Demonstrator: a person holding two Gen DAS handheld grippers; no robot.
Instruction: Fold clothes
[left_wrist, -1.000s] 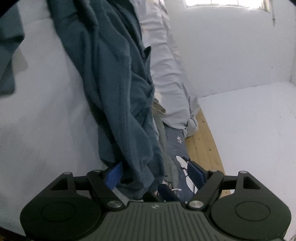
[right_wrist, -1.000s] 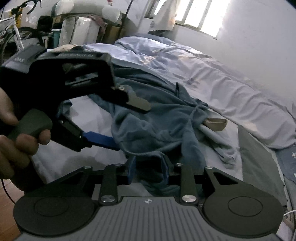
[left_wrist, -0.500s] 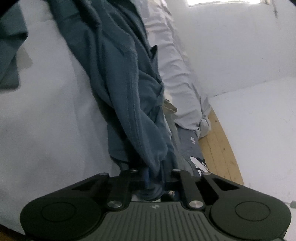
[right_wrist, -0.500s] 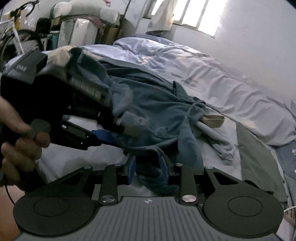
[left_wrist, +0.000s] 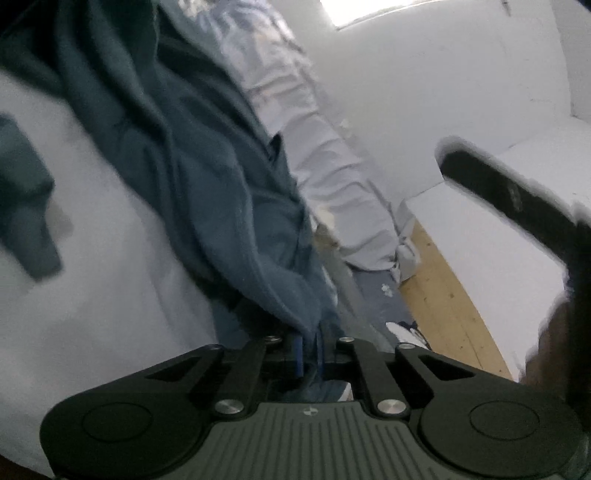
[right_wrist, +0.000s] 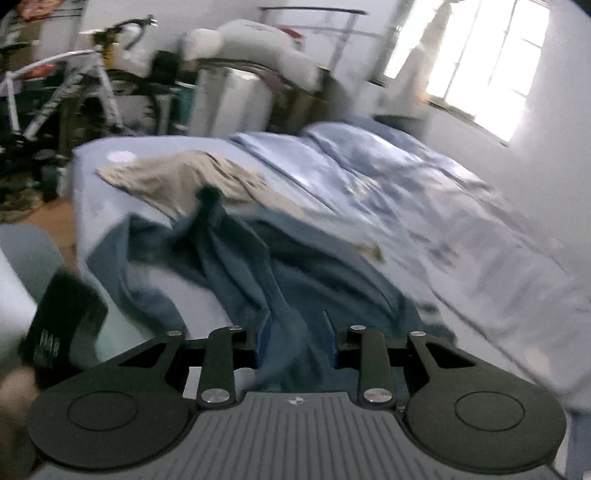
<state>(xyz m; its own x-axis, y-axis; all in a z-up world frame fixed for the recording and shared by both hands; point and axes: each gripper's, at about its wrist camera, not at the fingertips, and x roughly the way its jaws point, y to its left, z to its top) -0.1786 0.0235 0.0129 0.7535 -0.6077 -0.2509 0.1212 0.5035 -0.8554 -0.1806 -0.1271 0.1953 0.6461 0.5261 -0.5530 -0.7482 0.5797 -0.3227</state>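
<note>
The bed (right_wrist: 110, 155) fills mid-frame; the blue-grey garment (right_wrist: 280, 266) lies crumpled across it, lower centre. Both the left claw (left_wrist: 309, 350) and right claw (right_wrist: 295, 341) are clamped on its cloth. Judged: draw the 2 grips apart evenly, keeping the fabric taut and off the tan garment (right_wrist: 177, 181).

Count, both wrist views. Grippers: two, my left gripper (left_wrist: 309, 354) and my right gripper (right_wrist: 295, 341), each with two blue fingers. Blue-teal garments: one (right_wrist: 258, 258), pinched in both. Tan garments: one (right_wrist: 184, 177), lying on the bed (right_wrist: 92, 177). Beds: one. Pale blue duvets: one (right_wrist: 424, 192). Bicycles: one (right_wrist: 74, 74). Windows: one (right_wrist: 480, 62). Hands visible: two, both blurred, one at each frame edge (left_wrist: 550, 343) (right_wrist: 14, 387).
</note>
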